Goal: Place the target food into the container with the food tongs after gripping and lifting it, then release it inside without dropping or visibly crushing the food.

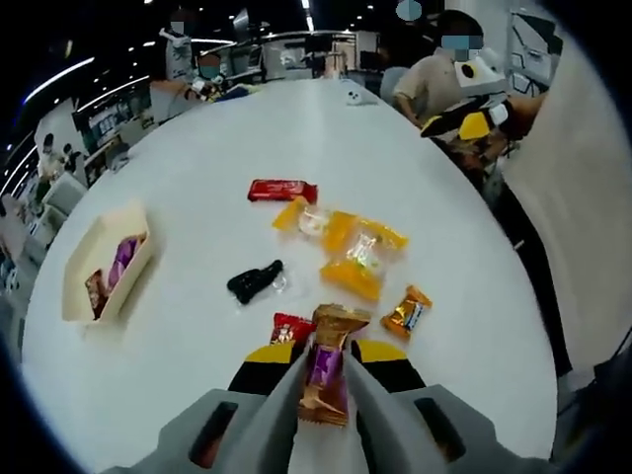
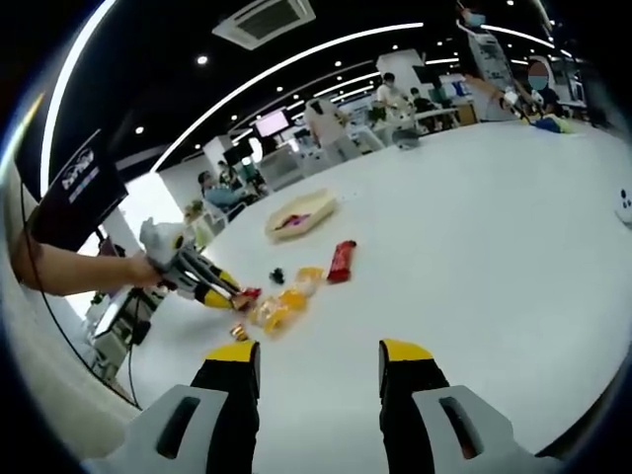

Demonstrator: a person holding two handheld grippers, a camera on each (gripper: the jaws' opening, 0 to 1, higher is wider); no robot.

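My left gripper is shut on a pair of grey food tongs. The tongs pinch a gold and purple wrapped candy just above the white table. A cream container lies to the left with a few wrapped candies inside. In the right gripper view, the left gripper and the tongs reach into the pile of sweets, and the container sits beyond. My right gripper hangs open over bare table, holding nothing. It also appears far right.
Loose sweets lie ahead of the tongs: a red bar, yellow packets, a black packet, an orange candy and a small red one. People sit at the table's far edge.
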